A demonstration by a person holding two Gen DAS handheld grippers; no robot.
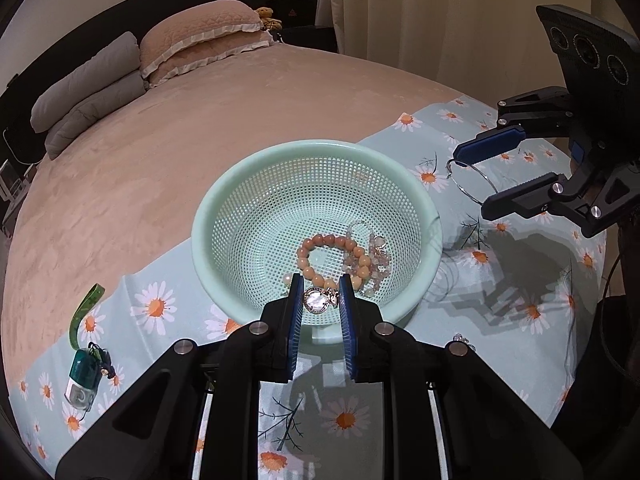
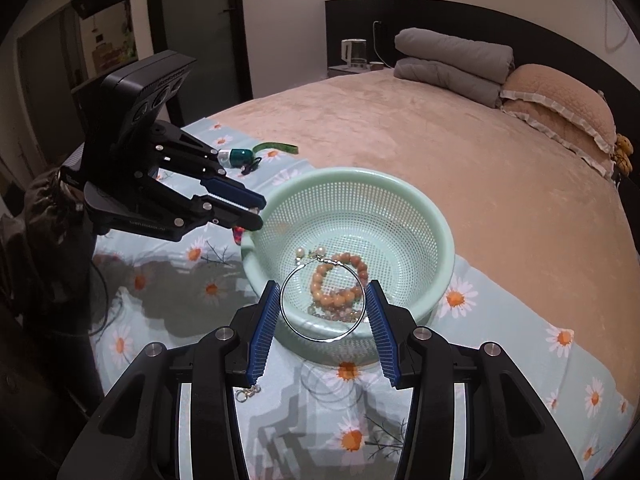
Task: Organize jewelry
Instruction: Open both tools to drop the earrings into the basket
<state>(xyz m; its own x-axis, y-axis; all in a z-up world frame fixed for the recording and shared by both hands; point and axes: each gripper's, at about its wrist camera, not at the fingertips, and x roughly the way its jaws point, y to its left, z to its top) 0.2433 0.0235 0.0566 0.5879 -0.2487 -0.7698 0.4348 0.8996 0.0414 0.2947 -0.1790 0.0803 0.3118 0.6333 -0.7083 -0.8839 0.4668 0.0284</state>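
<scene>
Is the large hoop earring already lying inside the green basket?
No: the hoop earring is clamped between the right gripper pads, hanging above the basket rim.

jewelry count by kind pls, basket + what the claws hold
Bead bracelets in the basket: 2 (orange, pale pink)
Pearl earrings: 2
Hoop earrings, right claw: 1
Round pendants, left claw: 1
Total: 6

The basket (image 1: 248, 200) is smooth, perforated mint plastic with a soft sheen. Under it lies a matt printed daisy cloth (image 1: 156, 304) on the bed's (image 1: 160, 140) plush, velvety cover. The hoop earring (image 2: 322, 300) is thin, shiny metal; the bead bracelet (image 1: 332, 258) looks polished and glossy.
</scene>
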